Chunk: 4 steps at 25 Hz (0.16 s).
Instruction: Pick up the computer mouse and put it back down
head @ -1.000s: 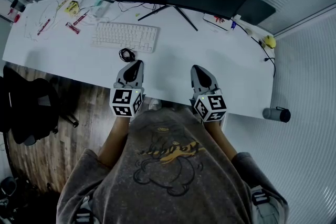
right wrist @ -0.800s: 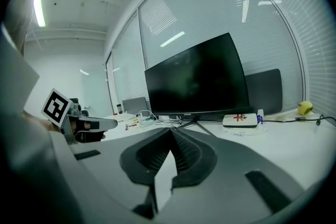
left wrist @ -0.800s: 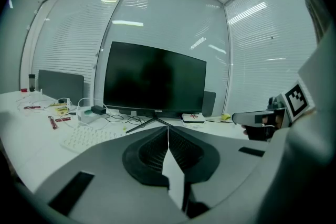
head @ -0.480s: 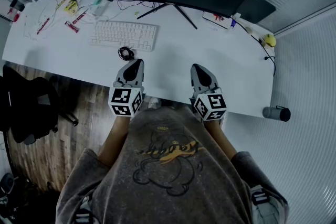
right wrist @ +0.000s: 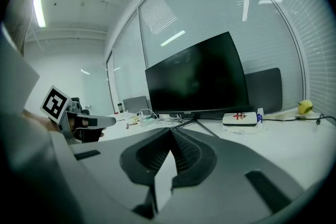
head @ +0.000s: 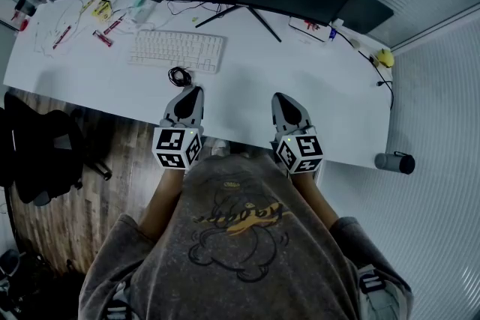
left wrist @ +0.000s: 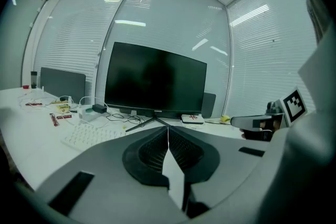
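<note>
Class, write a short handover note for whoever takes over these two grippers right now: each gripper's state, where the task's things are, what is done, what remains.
Left gripper: shut, empty, over the near edge of the desk.
Right gripper: shut, empty, alongside it at the same edge.
Mouse: none clearly visible. A small yellow object sits at the desk's far right, too small to identify. The keyboard lies ahead of the left gripper.
Done: nothing shown.
Left: find the mouse, lift it, set it back down.
</note>
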Motion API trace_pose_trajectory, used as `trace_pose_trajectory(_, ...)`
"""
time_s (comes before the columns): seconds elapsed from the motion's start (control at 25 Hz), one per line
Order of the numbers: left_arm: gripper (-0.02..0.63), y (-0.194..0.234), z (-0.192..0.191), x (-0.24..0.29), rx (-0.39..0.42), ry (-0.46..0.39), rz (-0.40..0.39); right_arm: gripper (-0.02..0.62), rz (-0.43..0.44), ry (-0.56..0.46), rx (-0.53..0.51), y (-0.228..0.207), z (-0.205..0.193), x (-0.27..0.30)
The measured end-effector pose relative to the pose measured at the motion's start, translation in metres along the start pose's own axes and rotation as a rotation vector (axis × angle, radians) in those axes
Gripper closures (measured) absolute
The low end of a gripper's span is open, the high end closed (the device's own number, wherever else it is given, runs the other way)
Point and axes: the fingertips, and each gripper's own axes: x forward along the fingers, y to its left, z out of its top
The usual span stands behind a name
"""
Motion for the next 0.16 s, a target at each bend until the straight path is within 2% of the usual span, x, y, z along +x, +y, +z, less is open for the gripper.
trace_pose_trajectory(0.16,0.584,-0.0011,0.0016,-0.0019,0.002,-0.002,-0.001,0.591,0.004,0.001,-0.004,0.0009,0.0003,-0.0020)
